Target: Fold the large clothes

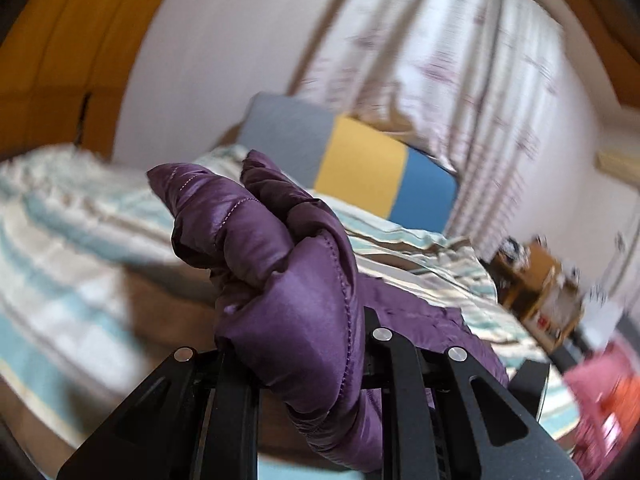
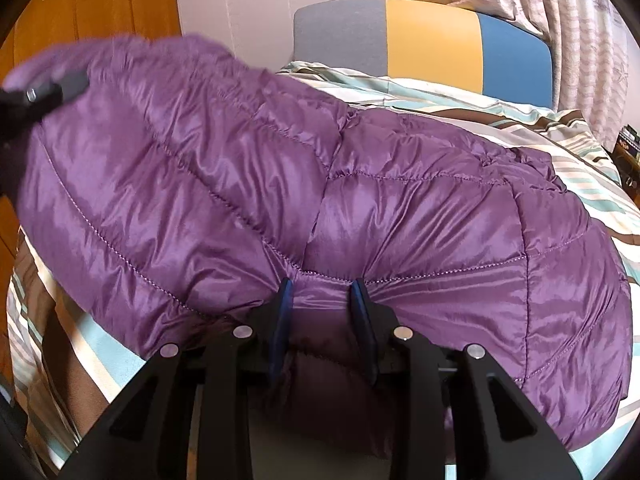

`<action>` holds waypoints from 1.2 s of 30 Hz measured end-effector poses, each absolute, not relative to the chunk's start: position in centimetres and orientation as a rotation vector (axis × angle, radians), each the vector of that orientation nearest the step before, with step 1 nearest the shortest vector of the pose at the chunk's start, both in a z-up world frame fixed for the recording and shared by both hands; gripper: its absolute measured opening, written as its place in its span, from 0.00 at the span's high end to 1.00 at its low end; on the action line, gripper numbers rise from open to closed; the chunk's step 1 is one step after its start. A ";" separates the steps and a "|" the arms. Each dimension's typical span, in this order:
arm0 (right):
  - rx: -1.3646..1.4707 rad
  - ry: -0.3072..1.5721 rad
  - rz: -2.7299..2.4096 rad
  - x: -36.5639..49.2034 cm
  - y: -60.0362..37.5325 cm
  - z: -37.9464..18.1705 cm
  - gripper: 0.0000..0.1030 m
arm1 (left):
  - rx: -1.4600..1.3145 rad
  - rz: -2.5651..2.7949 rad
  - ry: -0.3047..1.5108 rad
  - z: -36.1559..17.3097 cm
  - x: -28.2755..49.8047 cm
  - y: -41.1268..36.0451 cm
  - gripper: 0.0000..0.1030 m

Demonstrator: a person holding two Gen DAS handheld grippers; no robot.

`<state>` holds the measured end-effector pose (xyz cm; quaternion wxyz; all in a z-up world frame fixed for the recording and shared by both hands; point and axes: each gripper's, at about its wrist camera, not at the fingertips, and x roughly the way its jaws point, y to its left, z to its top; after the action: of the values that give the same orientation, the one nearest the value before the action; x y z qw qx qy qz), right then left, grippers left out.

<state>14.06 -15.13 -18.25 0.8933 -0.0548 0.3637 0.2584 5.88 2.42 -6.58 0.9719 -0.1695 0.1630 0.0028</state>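
A purple quilted down jacket (image 2: 320, 168) lies spread over the striped bed. My right gripper (image 2: 320, 296) is shut on the jacket's near edge, a fold of fabric pinched between its blue pads (image 2: 285, 300). My left gripper (image 1: 300, 344) is shut on a bunched part of the jacket (image 1: 280, 248), which bulges up between its black fingers and hides the tips. In the right wrist view the left gripper (image 2: 52, 90) shows blurred at the far left, holding that side of the jacket lifted off the bed.
The bed's sheet (image 2: 520, 120) has teal, white and brown stripes. A grey, yellow and blue headboard cushion (image 2: 432, 40) stands at the far end below patterned curtains (image 1: 460, 80). Wooden panelling (image 2: 100, 8) is on the left. A wooden bedside unit (image 1: 536, 292) and pink items (image 1: 600, 392) are on the right.
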 end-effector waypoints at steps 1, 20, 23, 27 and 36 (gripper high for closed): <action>-0.109 0.756 0.535 14.1 -15.2 -18.2 0.71 | -0.306 -0.001 0.324 -6.3 6.1 1.7 0.83; 0.174 0.654 0.176 13.6 -31.5 -12.4 0.37 | -0.092 0.036 0.335 -4.2 8.0 -2.8 0.83; 0.205 0.659 0.061 13.8 -35.1 -12.2 0.36 | -0.050 0.030 0.332 -3.8 8.4 -4.1 0.83; 0.234 0.681 -0.063 14.1 -38.8 -12.3 0.35 | -0.010 0.011 0.329 -3.3 9.0 -5.6 0.83; 0.245 0.685 -0.164 13.3 -42.2 -11.8 0.33 | 0.096 -0.048 0.329 -3.0 10.9 -10.2 0.83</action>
<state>13.32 -42.18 -11.85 0.9313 0.1199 0.3346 -0.0799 10.90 -10.22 -3.04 0.9851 0.0480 0.1635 -0.0241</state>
